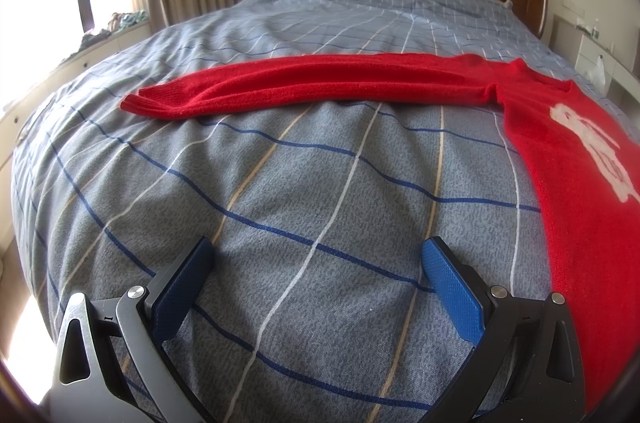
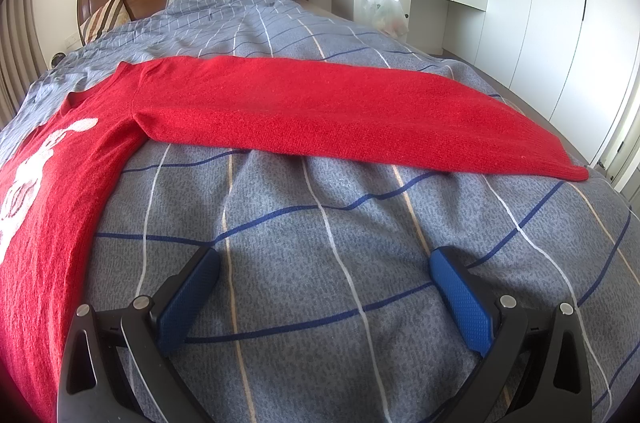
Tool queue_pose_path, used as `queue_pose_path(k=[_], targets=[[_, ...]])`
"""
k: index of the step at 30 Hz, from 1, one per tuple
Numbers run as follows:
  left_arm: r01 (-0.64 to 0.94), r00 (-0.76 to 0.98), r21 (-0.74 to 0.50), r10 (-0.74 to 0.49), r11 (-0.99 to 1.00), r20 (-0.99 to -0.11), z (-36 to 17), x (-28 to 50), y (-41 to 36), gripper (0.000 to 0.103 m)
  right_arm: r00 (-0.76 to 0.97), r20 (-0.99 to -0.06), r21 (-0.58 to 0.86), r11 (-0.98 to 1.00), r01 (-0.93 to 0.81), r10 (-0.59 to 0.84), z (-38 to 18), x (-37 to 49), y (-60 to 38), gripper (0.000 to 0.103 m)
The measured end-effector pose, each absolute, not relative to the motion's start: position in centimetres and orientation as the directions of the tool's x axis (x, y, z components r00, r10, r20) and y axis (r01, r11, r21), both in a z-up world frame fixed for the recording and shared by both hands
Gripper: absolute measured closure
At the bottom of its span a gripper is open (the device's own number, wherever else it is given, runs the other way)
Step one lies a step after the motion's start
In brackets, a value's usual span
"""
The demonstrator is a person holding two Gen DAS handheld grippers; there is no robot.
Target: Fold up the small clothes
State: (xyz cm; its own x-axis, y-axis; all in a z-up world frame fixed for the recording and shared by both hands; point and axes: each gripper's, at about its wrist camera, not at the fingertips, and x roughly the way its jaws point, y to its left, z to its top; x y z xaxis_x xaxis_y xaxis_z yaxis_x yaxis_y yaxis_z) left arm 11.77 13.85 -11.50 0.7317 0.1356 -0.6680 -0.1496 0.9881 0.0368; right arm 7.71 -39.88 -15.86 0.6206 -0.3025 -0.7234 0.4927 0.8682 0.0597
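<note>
The red sweater (image 1: 568,159) lies flat on the bed (image 1: 280,183), front side up, so that the white picture (image 2: 32,167) on the chest shows. Both sleeves are stretched straight out to the sides, which I think is the good starting shape for folding: each sleeve can be taken at its end and laid over the body.

My left claw (image 1: 318,263) is spread wide and holds nothing. It hovers over the checked cover, near the left side edge of the sweater, and the left sleeve (image 1: 304,83) lies across the bed in front of it, its cuff (image 1: 140,101) further away.

My right claw (image 2: 326,271) is also spread and empty, above the cover beside the other side of the body. The right sleeve (image 2: 352,111) runs before it, toward the bed's edge.

I judge that no fold is made yet. The next move probably needs each claw to reach a cuff.
</note>
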Motion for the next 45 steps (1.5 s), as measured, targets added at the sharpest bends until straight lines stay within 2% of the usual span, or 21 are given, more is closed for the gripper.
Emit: queue_pose_path(k=[45], targets=[[-0.149, 0.734, 0.038, 0.136, 0.988, -0.665, -11.59, 11.78, 13.87, 0.000, 0.620, -0.733, 0.071, 0.876, 0.477, -0.278, -15.63, 7.96, -40.24, 0.000]])
